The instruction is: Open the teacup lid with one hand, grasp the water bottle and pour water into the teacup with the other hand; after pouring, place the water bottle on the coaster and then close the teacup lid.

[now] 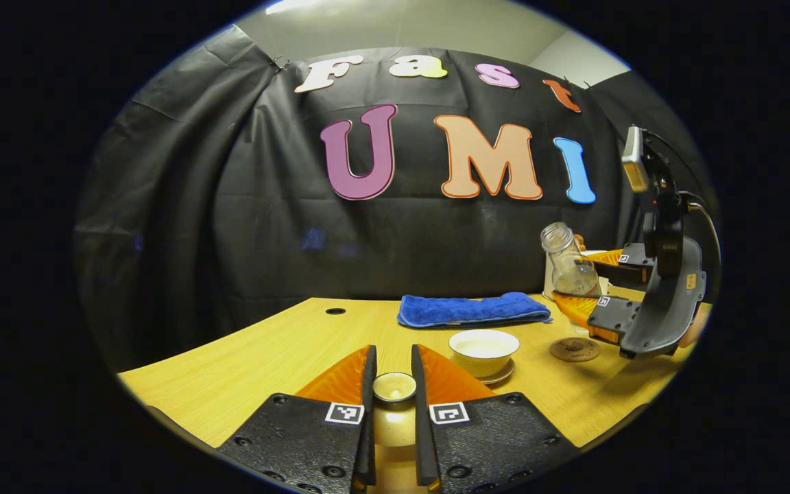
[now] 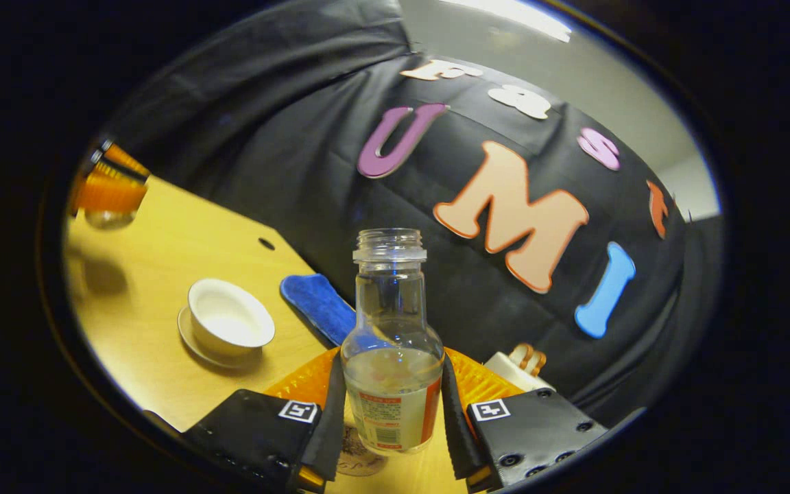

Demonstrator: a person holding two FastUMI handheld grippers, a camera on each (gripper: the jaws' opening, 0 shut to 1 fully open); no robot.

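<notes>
The white teacup (image 1: 484, 350) stands uncovered on its saucer (image 1: 503, 375) near the table's middle. My left gripper (image 1: 393, 367) is shut on the teacup lid (image 1: 395, 387) and holds it above the table, left of the cup. My right gripper (image 2: 391, 370) is shut on the clear water bottle (image 2: 390, 315). The bottle is uncapped with water in its lower part. In the left gripper view the bottle (image 1: 568, 264) hangs above the table, leaning slightly left, just behind the round brown coaster (image 1: 575, 350). From the right gripper view the cup (image 2: 230, 319) lies to the lower left.
A folded blue towel (image 1: 474, 309) lies behind the cup near the black cloth wall. The wooden table (image 1: 265, 357) has a small round hole (image 1: 334, 311) at the back left. A white object with orange rings (image 2: 520, 365) sits behind the right gripper.
</notes>
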